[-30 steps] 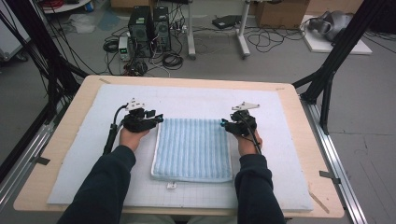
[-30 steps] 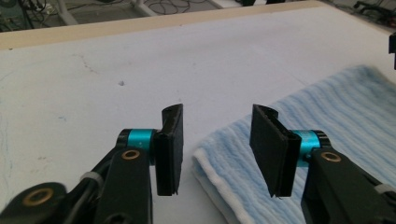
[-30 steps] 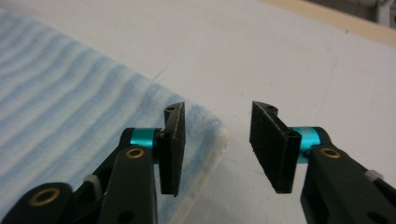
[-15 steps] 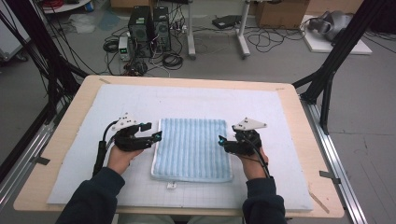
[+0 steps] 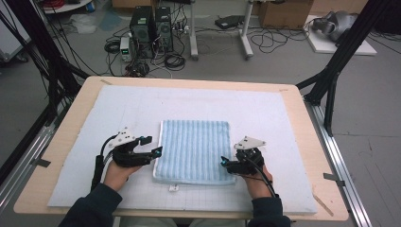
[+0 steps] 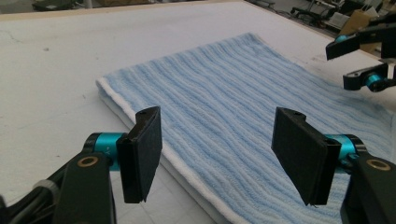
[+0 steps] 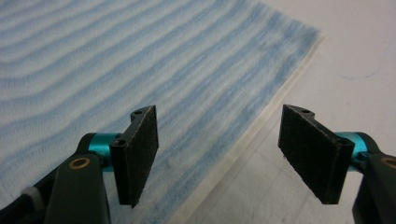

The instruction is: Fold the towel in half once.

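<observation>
A folded blue striped towel [image 5: 194, 151] lies flat in the middle of the white mat. My left gripper [image 5: 152, 145] is at the towel's near-left corner and points right at its edge. My right gripper [image 5: 226, 165] is at the near-right corner and points left. In the left gripper view the left gripper [image 6: 219, 154] stands open over the towel's [image 6: 224, 93] white-hemmed edge, with the right gripper [image 6: 362, 60] across the cloth. In the right gripper view the right gripper [image 7: 224, 156] is open above the towel's [image 7: 140, 60] hem. Both pairs of jaws have just been opening, and no pad touches the cloth.
The white foam mat [image 5: 142, 109] covers most of the wooden table [image 5: 56, 156]. A small white tag [image 5: 174, 187] sticks out of the towel's near edge. Black frame posts stand at the table's left and right sides, and computers and cables sit on the floor beyond.
Both hands have drawn back toward the person along the towel's sides, from its far corners to its near corners. Both pairs of jaws stand wider apart than before.
</observation>
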`<state>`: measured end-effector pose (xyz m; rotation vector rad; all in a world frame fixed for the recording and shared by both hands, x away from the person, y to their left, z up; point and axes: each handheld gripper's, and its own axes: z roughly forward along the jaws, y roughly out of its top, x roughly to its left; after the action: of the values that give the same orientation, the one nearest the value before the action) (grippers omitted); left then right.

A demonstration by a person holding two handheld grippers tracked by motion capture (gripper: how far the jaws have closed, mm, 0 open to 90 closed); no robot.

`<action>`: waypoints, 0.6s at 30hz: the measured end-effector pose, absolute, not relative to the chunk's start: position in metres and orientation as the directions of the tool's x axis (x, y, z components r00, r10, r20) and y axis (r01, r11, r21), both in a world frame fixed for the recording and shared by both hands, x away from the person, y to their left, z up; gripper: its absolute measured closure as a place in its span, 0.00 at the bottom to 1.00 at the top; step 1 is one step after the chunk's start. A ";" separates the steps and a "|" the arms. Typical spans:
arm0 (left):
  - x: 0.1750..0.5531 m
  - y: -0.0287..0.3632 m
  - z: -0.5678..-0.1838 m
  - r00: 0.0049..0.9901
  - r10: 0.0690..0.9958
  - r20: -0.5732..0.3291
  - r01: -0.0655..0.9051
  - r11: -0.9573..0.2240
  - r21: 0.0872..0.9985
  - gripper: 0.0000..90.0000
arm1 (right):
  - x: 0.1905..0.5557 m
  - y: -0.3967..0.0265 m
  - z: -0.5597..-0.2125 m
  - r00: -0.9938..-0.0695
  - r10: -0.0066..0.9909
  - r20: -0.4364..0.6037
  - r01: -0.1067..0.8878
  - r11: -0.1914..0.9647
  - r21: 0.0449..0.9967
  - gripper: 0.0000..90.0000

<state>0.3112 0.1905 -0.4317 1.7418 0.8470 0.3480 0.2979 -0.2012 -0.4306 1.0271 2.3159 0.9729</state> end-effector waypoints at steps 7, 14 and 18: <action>0.312 0.200 -0.427 0.658 0.727 -0.196 0.368 -0.083 0.926 0.25 | 0.294 -0.211 -0.439 -0.620 0.778 -0.102 0.504 0.495 0.708 0.31; 0.311 0.206 -0.423 0.659 0.726 -0.196 0.356 -0.071 0.932 0.21 | 0.289 -0.228 -0.424 -0.580 0.812 -0.065 0.473 0.401 0.784 0.27; 0.309 0.207 -0.420 0.661 0.724 -0.196 0.350 -0.066 0.934 0.21 | 0.288 -0.236 -0.416 -0.553 0.830 -0.067 0.455 0.369 0.810 0.23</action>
<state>0.3095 0.2067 -0.4199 1.6702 0.8860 0.3859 0.2878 -0.2360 -0.4155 1.1108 2.1639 1.0617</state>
